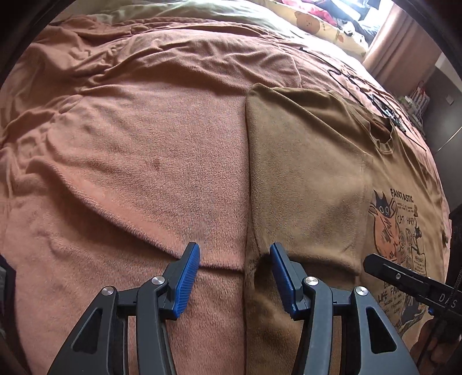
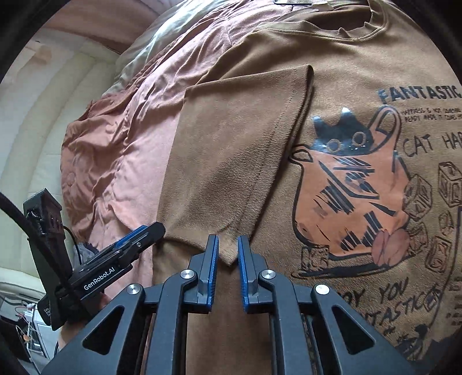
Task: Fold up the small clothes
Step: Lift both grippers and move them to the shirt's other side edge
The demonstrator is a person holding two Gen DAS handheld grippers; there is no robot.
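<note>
Left wrist view: jaws apart, nothing between them. My left gripper [image 1: 234,259] hangs low over the folded left edge of the brown short-sleeved T-shirt with a printed cat graphic [image 1: 306,173], right where that edge meets the salmon-pink fleece blanket [image 1: 130,158] covering the bed. The shirt lies face up, its left side turned inward over the chest. The other tool's black finger shows at the right edge. A yellow cartoon-bear pillow [image 1: 314,23] lies far up the bed.

Right wrist view: jaws slightly apart, a narrow gap, gripping nothing that I can see. My right gripper [image 2: 227,248] sits just above the lower corner of the folded-over sleeve panel [image 2: 236,150]. The cat print [image 2: 355,187] lies to the right, uncovered. The left gripper [image 2: 138,233] appears at lower left, beside the shirt's edge.
</note>
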